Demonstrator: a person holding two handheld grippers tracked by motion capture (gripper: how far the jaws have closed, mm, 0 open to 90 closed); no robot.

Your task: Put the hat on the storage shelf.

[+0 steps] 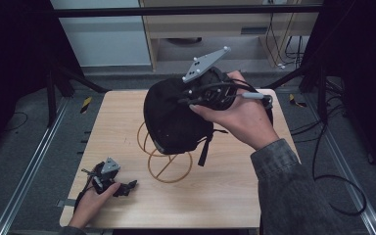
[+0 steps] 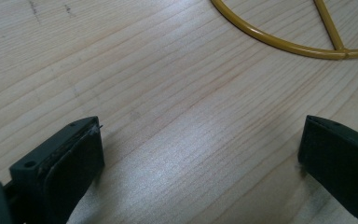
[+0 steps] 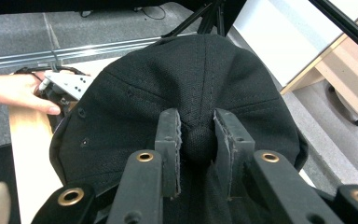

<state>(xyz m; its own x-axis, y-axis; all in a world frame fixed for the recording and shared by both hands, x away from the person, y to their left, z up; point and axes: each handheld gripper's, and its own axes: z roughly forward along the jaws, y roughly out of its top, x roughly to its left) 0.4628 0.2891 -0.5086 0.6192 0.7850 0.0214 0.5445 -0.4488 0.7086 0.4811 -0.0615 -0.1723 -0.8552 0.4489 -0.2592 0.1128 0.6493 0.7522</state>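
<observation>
Above the middle of the worktop [image 1: 225, 196], the right tool [image 3: 196, 140] holds a black cap [image 1: 176, 117] in the air, its jaws pinched narrow on the small button at the cap's crown. Under the cap stands a yellow wire stand [image 1: 169, 166], a ring base with hoops rising from it; whether the cap already touches those hoops I cannot tell.

The grip looks like the weak point. The button is a tiny knob of fabric, so the cap may slip out or twist round it, drop crooked, and knock the light stand along the wood. A dangling strap at the cap's lower edge could also snag on a hoop.

The cap is soft, dark, panelled cloth with stitched seams running to the button and small eyelets in the panels; it sags a little under its own weight.

Near the front left corner, the left tool [image 1: 110, 178] rests low over the bare wood, jaws wide apart and holding nothing.
</observation>
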